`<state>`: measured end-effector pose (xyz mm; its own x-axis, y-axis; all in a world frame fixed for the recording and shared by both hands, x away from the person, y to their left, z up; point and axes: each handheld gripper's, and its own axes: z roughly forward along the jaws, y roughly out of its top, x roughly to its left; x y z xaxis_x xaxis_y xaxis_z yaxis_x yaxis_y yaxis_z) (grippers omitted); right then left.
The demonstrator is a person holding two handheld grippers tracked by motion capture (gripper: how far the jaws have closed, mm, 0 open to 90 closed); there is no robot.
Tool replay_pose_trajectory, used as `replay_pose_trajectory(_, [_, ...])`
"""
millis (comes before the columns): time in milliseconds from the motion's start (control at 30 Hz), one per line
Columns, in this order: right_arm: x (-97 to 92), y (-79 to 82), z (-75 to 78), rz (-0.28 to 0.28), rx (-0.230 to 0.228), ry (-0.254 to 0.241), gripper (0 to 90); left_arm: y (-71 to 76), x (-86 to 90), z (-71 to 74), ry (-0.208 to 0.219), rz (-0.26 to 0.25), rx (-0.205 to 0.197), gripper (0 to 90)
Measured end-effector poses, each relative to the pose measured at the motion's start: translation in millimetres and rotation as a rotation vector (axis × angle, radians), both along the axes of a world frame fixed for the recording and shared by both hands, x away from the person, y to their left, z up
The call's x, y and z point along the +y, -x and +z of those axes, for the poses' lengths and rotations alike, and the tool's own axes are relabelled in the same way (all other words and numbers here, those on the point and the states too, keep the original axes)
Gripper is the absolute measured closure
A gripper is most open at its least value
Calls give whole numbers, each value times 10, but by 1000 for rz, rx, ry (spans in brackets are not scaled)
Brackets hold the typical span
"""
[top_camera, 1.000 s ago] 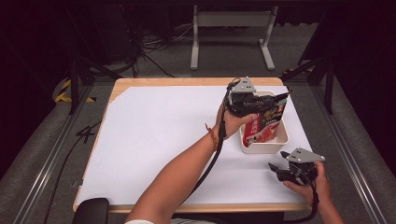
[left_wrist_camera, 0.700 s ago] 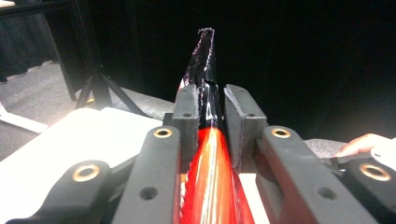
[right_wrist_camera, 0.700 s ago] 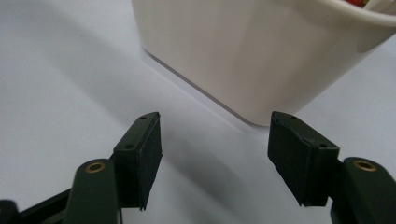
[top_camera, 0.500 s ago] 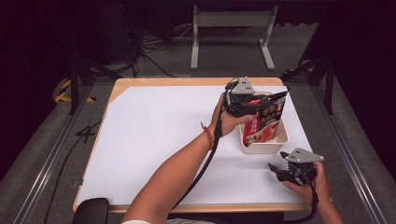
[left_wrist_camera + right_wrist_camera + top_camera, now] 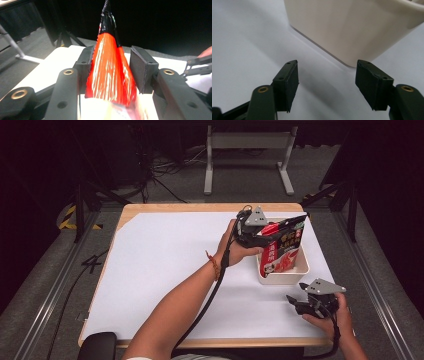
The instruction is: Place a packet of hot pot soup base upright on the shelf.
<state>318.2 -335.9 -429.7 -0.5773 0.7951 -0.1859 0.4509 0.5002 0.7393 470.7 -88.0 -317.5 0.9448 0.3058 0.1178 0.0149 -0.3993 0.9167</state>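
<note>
A red, black and white snack pouch [image 5: 282, 247] stands upright in a white plastic tub [image 5: 285, 279] at the right of the table. My left gripper [image 5: 267, 232] is at the pouch's upper left edge. In the left gripper view the pouch [image 5: 110, 75] rises between the two pads of this gripper [image 5: 112, 62]. The jaws have just been opening, and a narrow gap shows at the right pad [image 5: 142, 67]. My right gripper [image 5: 294, 301] rests low near the table's front right, jaws apart and empty, pointing at the tub's outer wall [image 5: 352, 27].
A white sheet [image 5: 165, 265] covers the wooden tabletop, with bare room left of the tub. A cable trails from the left gripper along the forearm. Beyond the table stand a metal frame [image 5: 250, 150] and floor cables.
The left gripper's jaws have spread apart around the pouch top, and the pouch stays upright in the tub. The right hand and its gripper have not moved.
</note>
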Motion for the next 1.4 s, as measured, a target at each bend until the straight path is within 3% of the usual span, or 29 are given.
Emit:
replay_pose_trajectory(167, [-3,4,2,0,-1,2,351,22,56,-11,-50,5,-29,552])
replay_pose_trajectory(533, [1,3,2,-1,1,-1,350,3,234,-55,-97,33,-51,458])
replay_pose_trajectory(800, [4,2,0,0,2,-1,350,4,322,-89,-100,33,-46,451])
replay_pose_trajectory(1033, [2,5,4,-2,1,-5,351,25,413,-120,-134,50,-68,441])
replay_pose_trajectory(1400, [3,8,7,-2,-2,-3,350,60,560,-136,-133,86,-87,314])
